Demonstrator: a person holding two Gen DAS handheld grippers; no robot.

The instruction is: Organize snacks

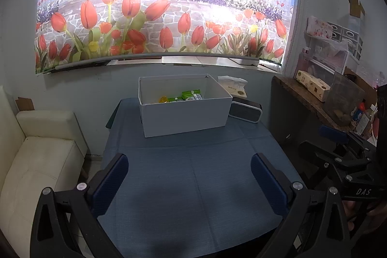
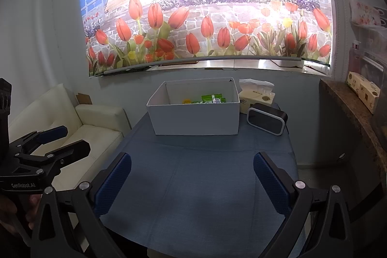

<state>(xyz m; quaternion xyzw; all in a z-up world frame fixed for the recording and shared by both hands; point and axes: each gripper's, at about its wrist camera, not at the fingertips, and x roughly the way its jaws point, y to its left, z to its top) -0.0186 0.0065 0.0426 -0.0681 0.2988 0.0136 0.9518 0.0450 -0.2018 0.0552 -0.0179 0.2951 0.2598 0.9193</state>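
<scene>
Item 1: my left gripper point(image 1: 189, 175), blue-padded jaws spread wide, nothing held; its frame reads "GenRobot.AI" from the right wrist view.
Item 2: my right gripper point(image 2: 192, 174), likewise wide apart and empty; marked "DAS".
Item 3: white rectangular cardboard box point(image 1: 183, 113) at the far end of the blue-clothed table point(image 1: 193, 185), containing green snack packets point(image 1: 191, 95) and one yellow piece point(image 1: 163, 99).
Item 4: black speaker point(image 2: 266, 118) beside the box; tissue pack point(image 2: 257, 95) behind, print unreadable.
</scene>
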